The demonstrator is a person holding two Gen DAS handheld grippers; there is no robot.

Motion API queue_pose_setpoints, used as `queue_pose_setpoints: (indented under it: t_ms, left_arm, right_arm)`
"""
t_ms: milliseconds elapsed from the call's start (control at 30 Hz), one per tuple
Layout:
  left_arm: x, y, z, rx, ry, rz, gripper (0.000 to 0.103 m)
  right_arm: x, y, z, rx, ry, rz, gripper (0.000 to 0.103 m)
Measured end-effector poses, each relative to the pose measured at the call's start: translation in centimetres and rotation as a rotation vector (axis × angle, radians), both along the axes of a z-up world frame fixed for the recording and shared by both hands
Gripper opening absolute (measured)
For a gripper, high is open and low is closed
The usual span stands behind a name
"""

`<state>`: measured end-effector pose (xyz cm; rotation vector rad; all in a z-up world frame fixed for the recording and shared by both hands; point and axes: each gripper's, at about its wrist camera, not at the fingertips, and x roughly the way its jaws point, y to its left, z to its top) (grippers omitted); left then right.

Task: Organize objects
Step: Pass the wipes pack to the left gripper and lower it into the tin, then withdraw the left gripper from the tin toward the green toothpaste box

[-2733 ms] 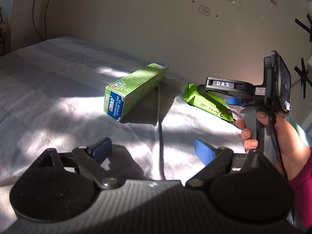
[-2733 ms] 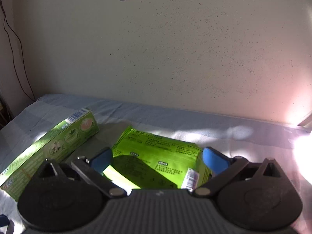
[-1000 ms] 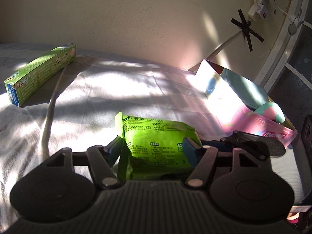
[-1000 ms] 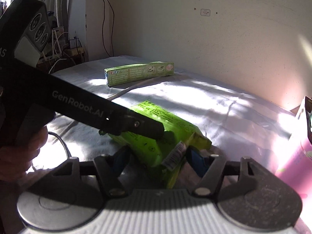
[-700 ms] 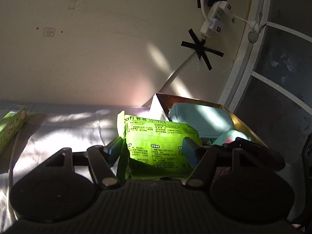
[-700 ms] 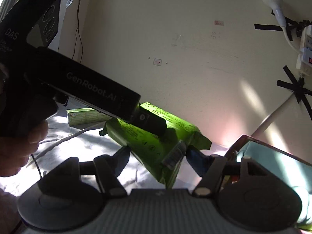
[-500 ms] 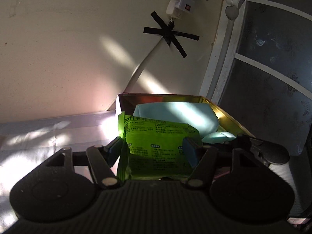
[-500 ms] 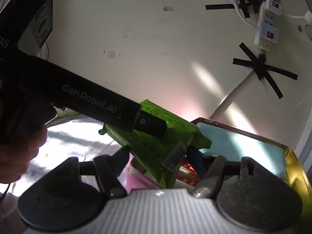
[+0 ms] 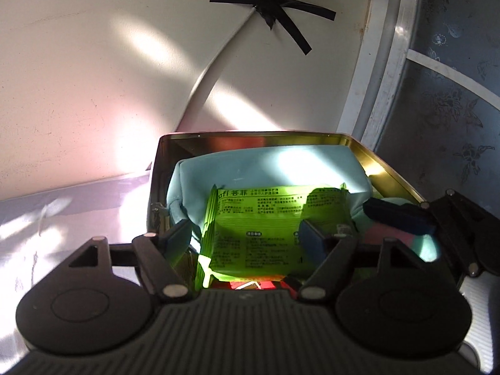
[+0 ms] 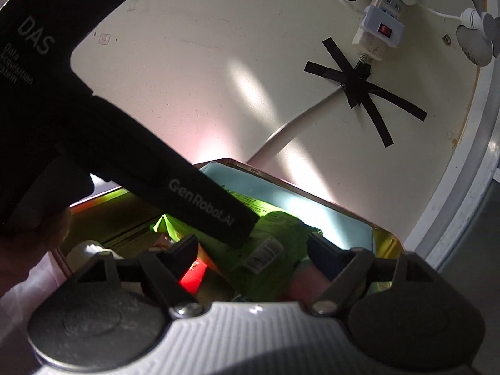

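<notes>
Both grippers, left (image 9: 247, 237) and right (image 10: 253, 254), level over tin (image 9: 390, 172); green packet (image 9: 259, 234) between

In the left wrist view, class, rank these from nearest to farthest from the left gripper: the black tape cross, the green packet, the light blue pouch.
1. Green packet: between the left gripper's fingers.
2. Light blue pouch: just behind it, inside the tin box.
3. Black tape cross: high on the wall beyond.

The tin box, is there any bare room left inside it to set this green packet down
Little. The tin box is crowded: a light blue pouch fills its far half, a pink and teal item its right side. The green packet sits between both grippers above red items. Bare patches: the gold wall strips beside the pouch.
</notes>
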<state>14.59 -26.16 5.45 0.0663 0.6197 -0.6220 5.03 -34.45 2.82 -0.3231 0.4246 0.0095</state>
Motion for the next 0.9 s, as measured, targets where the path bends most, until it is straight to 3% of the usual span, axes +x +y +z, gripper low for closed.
queue_pose_setpoints:
  t_ms: [67, 233, 500, 633, 900]
  left_arm:
    - [-0.4, 1.4, 0.4, -0.027, 0.007, 0.01, 0.08]
    - [-3.3, 5.4, 1.7, -0.067, -0.031, 0.045, 0.08]
    - [-8.2, 10.0, 1.4, -0.008, -0.089, 0.112, 0.082]
    - [-9.3, 12.6, 0.3, 0.06, -0.101, 0.187, 0.082]
    - [-8.8, 19.4, -2.4, 0.145, -0.049, 0.377, 0.082]
  right_arm:
    - [-1.0, 0.4, 0.4, 0.025, -0.028, 0.01, 0.097]
    - [-4.2, 1.3, 1.5, 0.092, -0.097, 0.019, 0.096]
    - [-9.8, 2.9, 1.0, 0.291, -0.183, 0.004, 0.093]
    - [-11.0, 4.3, 0.3, 0.329, -0.147, 0.025, 0.09]
    - [-10.1, 8.9, -0.5, 0.354, -0.01, 0.173, 0.07]
